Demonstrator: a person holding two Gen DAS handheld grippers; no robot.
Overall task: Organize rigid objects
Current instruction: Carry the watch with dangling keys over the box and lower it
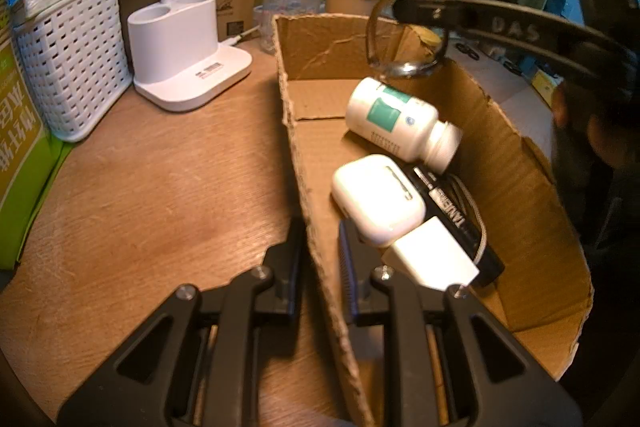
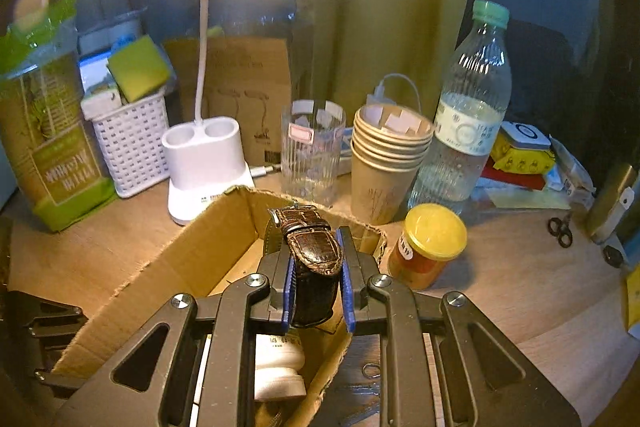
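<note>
My left gripper (image 1: 322,227) is shut on the near wall of an open cardboard box (image 1: 298,147). In the box lie a white pill bottle (image 1: 400,121), a white earbud case (image 1: 378,199), a white charger block (image 1: 432,255) and a black marker (image 1: 456,215). My right gripper (image 2: 314,247) is shut on a brown leather watch (image 2: 314,247) and holds it above the box (image 2: 192,251). The watch strap (image 1: 404,39) hangs over the box's far end in the left wrist view.
On the wooden table stand a white lamp base (image 1: 188,51), a white basket (image 1: 72,63), a green package (image 2: 52,139), a glass (image 2: 312,151), stacked paper cups (image 2: 384,163), a water bottle (image 2: 468,115) and a yellow-lidded jar (image 2: 428,247). Small scissors (image 2: 560,227) lie at right.
</note>
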